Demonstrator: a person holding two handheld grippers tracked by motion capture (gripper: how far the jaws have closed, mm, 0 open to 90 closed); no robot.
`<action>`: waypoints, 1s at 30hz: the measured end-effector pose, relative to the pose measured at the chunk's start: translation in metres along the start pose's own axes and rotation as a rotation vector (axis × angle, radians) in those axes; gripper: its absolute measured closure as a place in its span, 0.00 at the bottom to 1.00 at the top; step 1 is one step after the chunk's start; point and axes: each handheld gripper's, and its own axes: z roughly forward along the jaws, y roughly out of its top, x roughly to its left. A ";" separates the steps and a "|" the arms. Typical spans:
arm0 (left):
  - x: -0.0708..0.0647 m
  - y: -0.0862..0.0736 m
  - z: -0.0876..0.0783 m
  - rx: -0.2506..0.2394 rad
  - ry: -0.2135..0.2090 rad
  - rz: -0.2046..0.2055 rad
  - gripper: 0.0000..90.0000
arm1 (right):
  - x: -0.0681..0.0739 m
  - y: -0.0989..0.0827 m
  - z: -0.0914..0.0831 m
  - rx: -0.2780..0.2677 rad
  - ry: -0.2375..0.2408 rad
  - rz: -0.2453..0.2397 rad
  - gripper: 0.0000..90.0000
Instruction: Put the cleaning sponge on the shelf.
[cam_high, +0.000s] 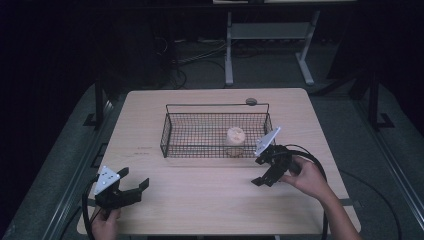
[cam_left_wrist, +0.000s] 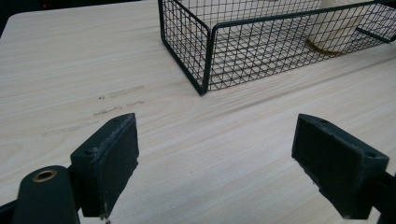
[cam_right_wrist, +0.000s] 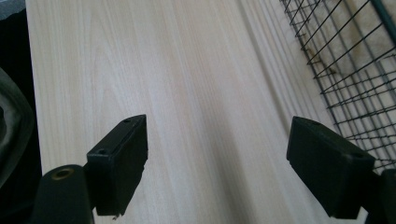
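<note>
Matt pale wood table (cam_high: 200, 200); black wire-mesh metal basket (cam_high: 170, 131).

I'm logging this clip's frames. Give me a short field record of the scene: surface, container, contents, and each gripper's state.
surface: light wooden table
container: black wire basket, mid-table
contents: one pale rounded object, right part of basket; identity unclear
left gripper: jaws open, empty, near the table's front left corner
right gripper: jaws open, empty, just outside the basket's front right corner

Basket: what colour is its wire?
Black wire mesh basket, clearest in the left gripper view.
</note>
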 end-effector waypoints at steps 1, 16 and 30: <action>0.000 0.000 0.000 0.000 0.000 0.000 0.15 | 0.001 -0.002 0.000 0.002 0.001 0.005 0.22; -0.002 0.000 0.001 0.005 -0.004 0.010 0.15 | 0.008 -0.034 0.006 -0.025 0.010 0.057 0.22; -0.003 0.000 0.001 0.008 -0.005 0.012 0.15 | 0.019 -0.056 0.007 -0.061 -0.009 0.083 0.21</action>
